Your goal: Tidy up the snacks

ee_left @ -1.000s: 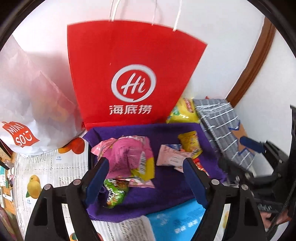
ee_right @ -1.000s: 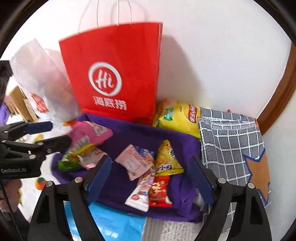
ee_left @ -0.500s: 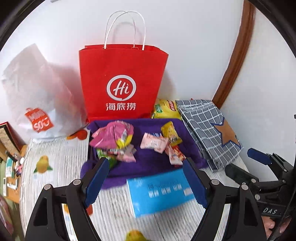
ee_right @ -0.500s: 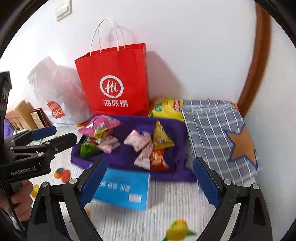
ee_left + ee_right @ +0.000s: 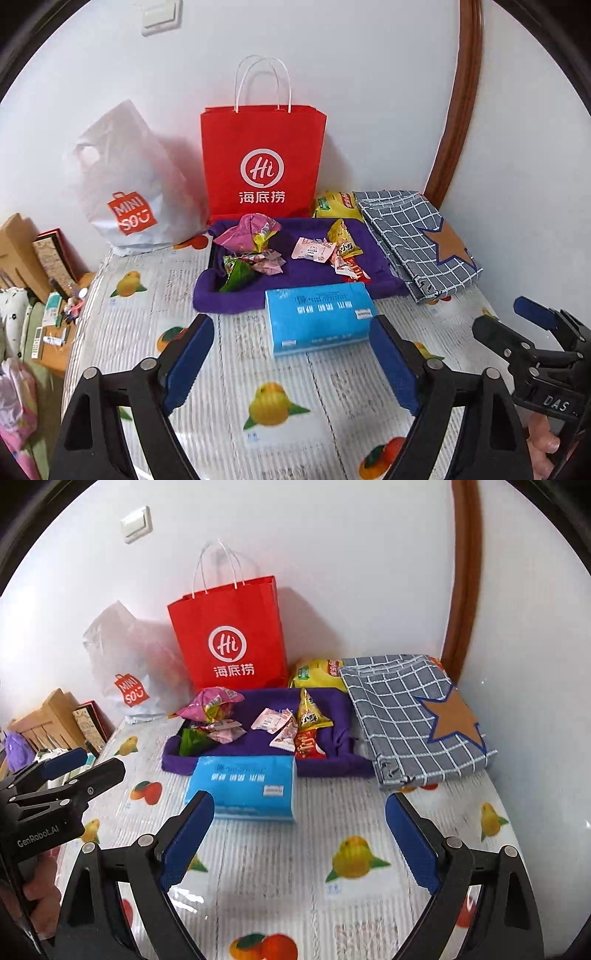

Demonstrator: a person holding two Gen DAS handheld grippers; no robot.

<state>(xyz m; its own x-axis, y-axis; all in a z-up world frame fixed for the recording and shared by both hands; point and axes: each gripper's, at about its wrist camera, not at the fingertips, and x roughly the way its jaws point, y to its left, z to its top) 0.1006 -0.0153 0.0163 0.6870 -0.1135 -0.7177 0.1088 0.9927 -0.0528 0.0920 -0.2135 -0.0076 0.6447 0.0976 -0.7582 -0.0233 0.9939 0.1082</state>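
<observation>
A purple cloth tray (image 5: 306,273) (image 5: 332,764) lies at the back of the table. It holds a pink bag (image 5: 248,232) (image 5: 208,703), a green packet (image 5: 236,275) (image 5: 192,740), pink and white sachets (image 5: 312,251) (image 5: 271,720), a yellow packet (image 5: 341,240) (image 5: 310,712) and a red packet (image 5: 352,269) (image 5: 308,744). A yellow chip bag (image 5: 334,206) (image 5: 317,672) lies behind the tray. My left gripper (image 5: 291,363) is open and empty over the near table. My right gripper (image 5: 299,842) is open and empty, well short of the tray.
A blue tissue pack (image 5: 319,319) (image 5: 243,788) lies in front of the tray. A red paper bag (image 5: 262,162) (image 5: 231,635) and a white plastic bag (image 5: 125,184) stand against the wall. A checked cloth (image 5: 413,240) (image 5: 410,712) lies at right. Clutter (image 5: 55,291) sits beyond the table's left edge.
Both grippers have pulled back and up from the tray, so the tray and bags look smaller and more of the fruit-print table shows. Both stay open and empty.
</observation>
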